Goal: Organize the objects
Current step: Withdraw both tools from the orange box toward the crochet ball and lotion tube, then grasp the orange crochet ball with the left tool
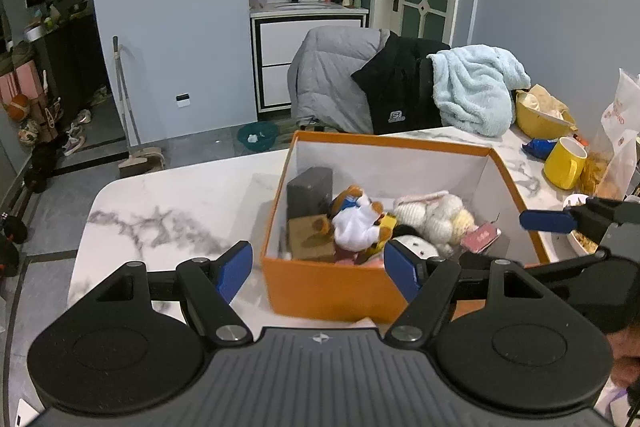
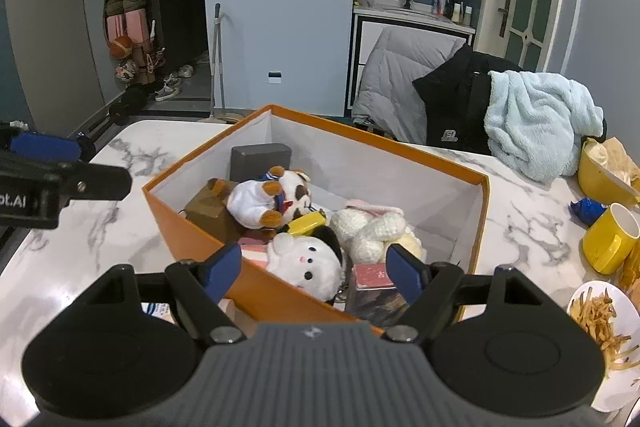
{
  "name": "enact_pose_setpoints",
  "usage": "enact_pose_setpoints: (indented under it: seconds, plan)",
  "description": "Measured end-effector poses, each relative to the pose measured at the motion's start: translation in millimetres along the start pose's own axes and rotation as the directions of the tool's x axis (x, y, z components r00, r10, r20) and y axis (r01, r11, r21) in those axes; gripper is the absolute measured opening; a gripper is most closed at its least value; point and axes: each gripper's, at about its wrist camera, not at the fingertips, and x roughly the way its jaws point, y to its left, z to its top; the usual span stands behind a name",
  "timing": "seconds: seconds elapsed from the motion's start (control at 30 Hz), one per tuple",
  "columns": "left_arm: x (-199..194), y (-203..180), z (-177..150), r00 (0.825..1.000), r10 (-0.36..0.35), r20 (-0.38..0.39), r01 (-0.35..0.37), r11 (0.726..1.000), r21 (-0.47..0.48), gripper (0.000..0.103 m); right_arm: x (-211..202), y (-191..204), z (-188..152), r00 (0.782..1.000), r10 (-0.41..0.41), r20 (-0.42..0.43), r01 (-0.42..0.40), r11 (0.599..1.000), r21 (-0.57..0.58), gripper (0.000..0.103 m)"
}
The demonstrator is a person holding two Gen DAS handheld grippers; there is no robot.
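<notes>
Surface: white marble-pattern table [image 2: 120, 227] with grey veining, rounded corner at far left.
Centre: 1 open orange box [image 2: 192, 227], standing directly on the table.
Right side: 1 yellow mug [image 2: 608, 239], 1 yellow bowl [image 2: 596, 175], 1 crumpled blue wrapper [image 2: 586, 209] between bowl and mug.
Near right edge: 1 white plate [image 2: 616, 387] bearing fries.
Far edge: light blue fleece [image 2: 536, 123], draped onto the table top.
Left half: bare marble.
</notes>
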Motion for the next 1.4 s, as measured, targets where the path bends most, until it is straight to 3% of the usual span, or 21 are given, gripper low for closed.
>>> enact_pose_setpoints:
  seconds: [0.3, 0.77, 1.07, 1.4]
  plan:
    - [-5.9, 20.7, -37.9, 1.000, -0.026, -0.016, 0.026, 0.999, -0.028, 0.086, -8.6, 10.4, -8.2, 1.000, 0.019, 0.010, -0.019, 0.999, -0.046, 0.082]
    - [27.0, 21.1, -107.7, 0.989, -0.046, -0.143, 0.043, 0.999, -0.026, 0.086, 5.6, 29.2, -28.0, 0.994, 0.095, -0.051, -0.102, 0.985, -0.139, 0.082]
    - [42.4, -2.8, -130.1, 0.980, -0.031, -0.199, 0.046, 0.996, 0.071, 0.086, 31.5, 39.7, -49.1, 0.975, 0.160, -0.157, -0.177, 0.979, -0.098, 0.082]
    - [62.9, -11.4, -142.2, 0.971, -0.022, -0.237, 0.043, 0.996, 0.084, 0.086, 46.8, 36.9, -48.9, 0.970, 0.169, -0.173, -0.170, 0.985, 0.007, 0.082]
